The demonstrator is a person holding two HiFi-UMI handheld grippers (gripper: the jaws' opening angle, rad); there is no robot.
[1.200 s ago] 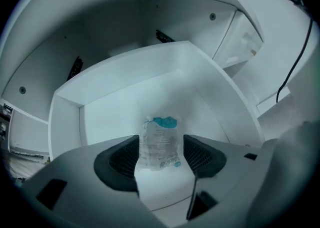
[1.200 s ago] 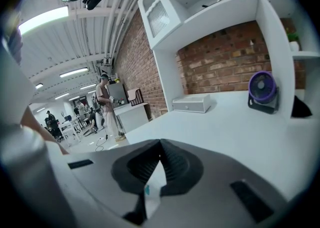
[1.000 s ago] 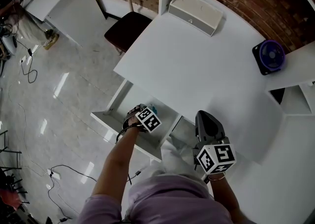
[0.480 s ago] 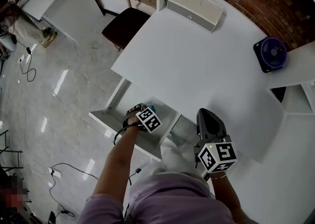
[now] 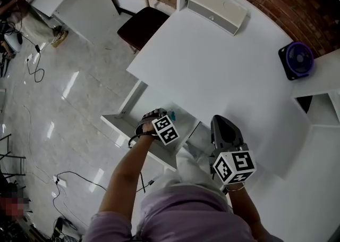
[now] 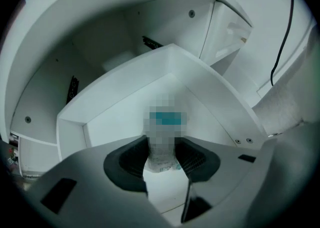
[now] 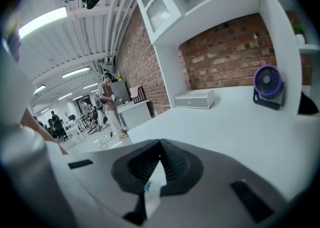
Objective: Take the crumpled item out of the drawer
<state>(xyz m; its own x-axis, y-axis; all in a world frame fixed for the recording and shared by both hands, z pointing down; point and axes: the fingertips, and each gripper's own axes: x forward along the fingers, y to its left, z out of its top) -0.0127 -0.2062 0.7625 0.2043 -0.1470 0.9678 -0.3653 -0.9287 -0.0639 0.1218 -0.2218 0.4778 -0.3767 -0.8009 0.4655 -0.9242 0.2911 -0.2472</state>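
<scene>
Now, left hand-held gripper (image 6: 162,143): it points steeply down into the open drawer (image 6: 120,117). Its jaws have just been closing, and the ribbed pads sit on either side of the crumpled item (image 6: 161,159), which looks pinched between them.
Crumpled item: pale and crinkled, with a teal patch toward its far end. It is inside the drawer, close to the corner where two white walls meet, and its far end cannot be made out clearly.
Grip risk: the pads seem to hold only the item's near end. Crushed, thin material can give way under pressure, so the pinch may loosen and let the item slide or swing as it comes up.
Drawer risk: the walls stand close on both sides of the jaws. A slanted lift could catch the item or a jaw on a wall, or on the worktop (image 5: 212,71) edge above the drawer, and knock the item free.
Dark cable (image 6: 289,21): it hangs beyond the drawer, well apart from the jaws, so a snag seems unlikely unless the hand swings wide.
Right hand-held gripper (image 7: 159,144): its jaws are pressed together at the tips with nothing in them. It is held over the worktop, away from the drawer, so it cannot catch a dropped item.
Farther out: a white box (image 7: 195,100) and a purple fan (image 7: 267,85) stand at the back, clear of any lift path.
</scene>
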